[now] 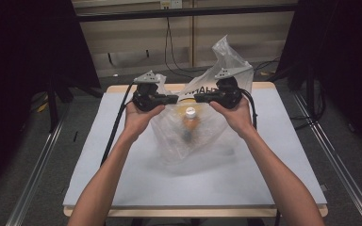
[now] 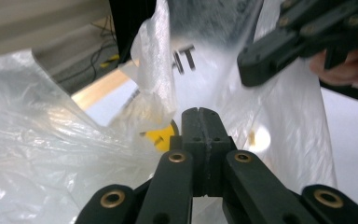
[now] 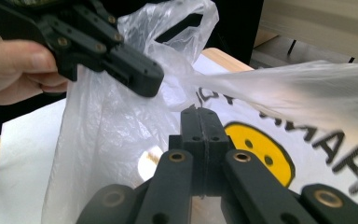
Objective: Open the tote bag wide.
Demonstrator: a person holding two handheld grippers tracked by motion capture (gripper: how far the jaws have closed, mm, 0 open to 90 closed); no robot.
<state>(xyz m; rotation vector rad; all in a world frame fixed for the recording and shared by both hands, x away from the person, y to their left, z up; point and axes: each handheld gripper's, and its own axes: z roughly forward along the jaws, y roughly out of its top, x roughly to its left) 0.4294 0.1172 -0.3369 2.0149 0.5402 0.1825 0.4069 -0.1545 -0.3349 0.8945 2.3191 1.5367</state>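
Both grippers, left (image 1: 172,99) and right (image 1: 199,98), clench the plastic bag's (image 1: 193,136) rim between them; the bottle (image 1: 190,121) already sits inside below, so setting down remains.

Thin, glossy, crinkled plastic bag (image 1: 202,136) — on a smooth, matt table (image 1: 283,155).

We are seeing bare desk (image 1: 122,179) lying left, right and nearside of the plastic bag (image 1: 179,141); the bag is blocking the middle.
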